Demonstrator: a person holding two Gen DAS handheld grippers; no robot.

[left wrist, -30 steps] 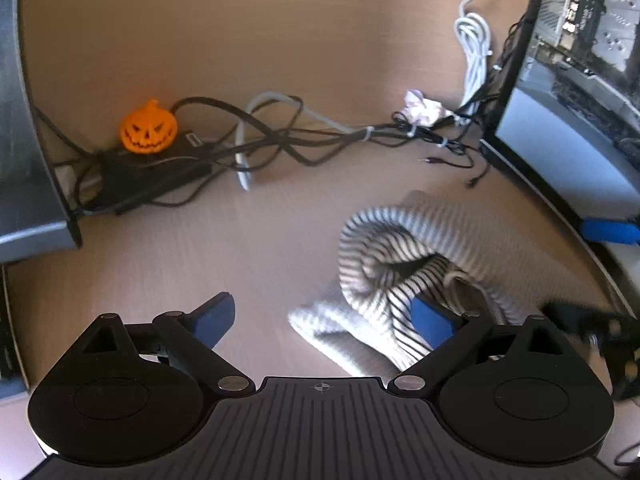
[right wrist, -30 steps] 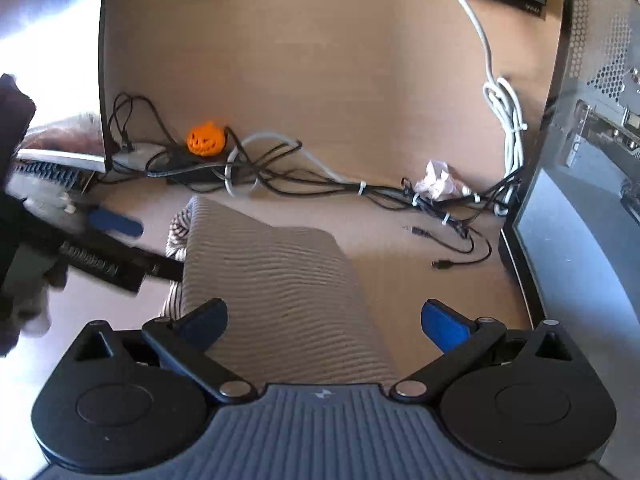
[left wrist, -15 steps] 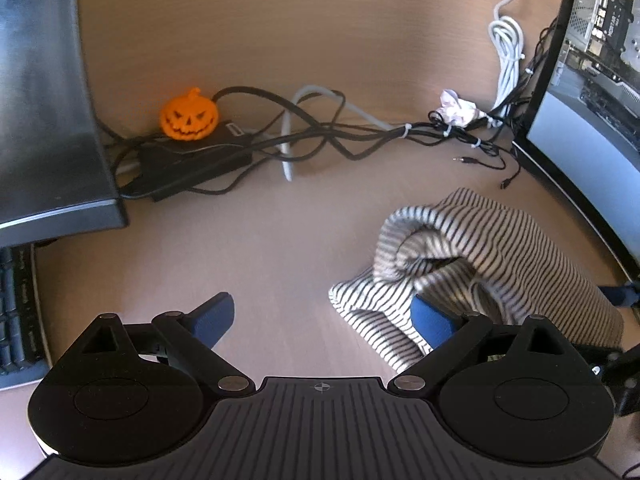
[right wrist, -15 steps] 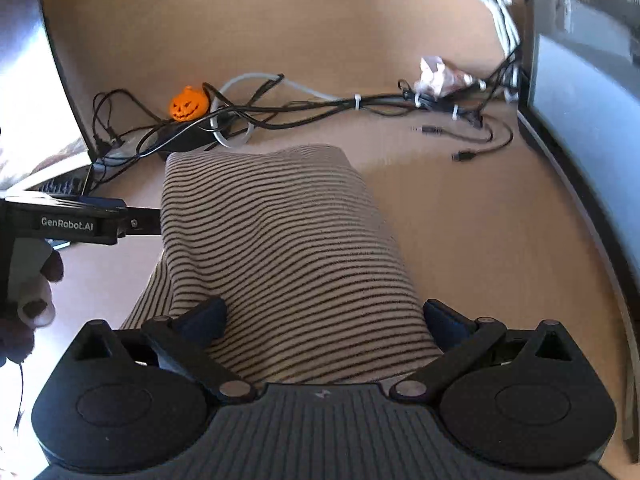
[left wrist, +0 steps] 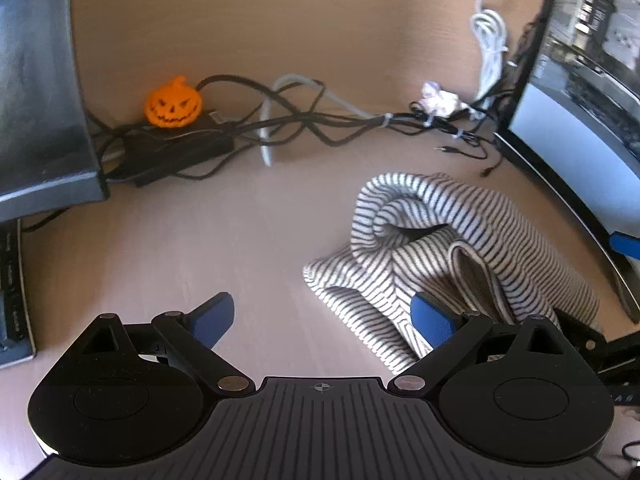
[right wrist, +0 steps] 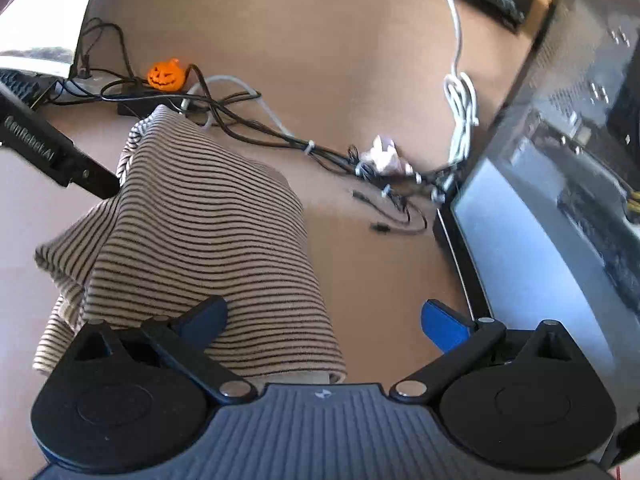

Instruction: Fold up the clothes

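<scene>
A black-and-white striped garment (left wrist: 448, 256) lies bunched and folded over on the tan desk, right of centre in the left wrist view. My left gripper (left wrist: 322, 316) is open and empty; its right finger (left wrist: 432, 318) sits at the garment's near edge. In the right wrist view the garment (right wrist: 200, 248) fills the left centre. My right gripper (right wrist: 326, 320) is open, with its left finger (right wrist: 202, 320) over the cloth. The left gripper's black body (right wrist: 48, 152) shows at the garment's far left.
An orange pumpkin figure (left wrist: 173, 103) sits on a black power brick among tangled cables (left wrist: 320, 128) at the back. A monitor (left wrist: 580, 92) stands to the right, another dark screen (left wrist: 36, 92) to the left. A keyboard edge (left wrist: 10, 288) lies far left.
Both grippers stay open. The left view shifted slightly, with the garment a little nearer. The right gripper swung, tilting its view rightward toward the monitor; the garment now sits left of it.
</scene>
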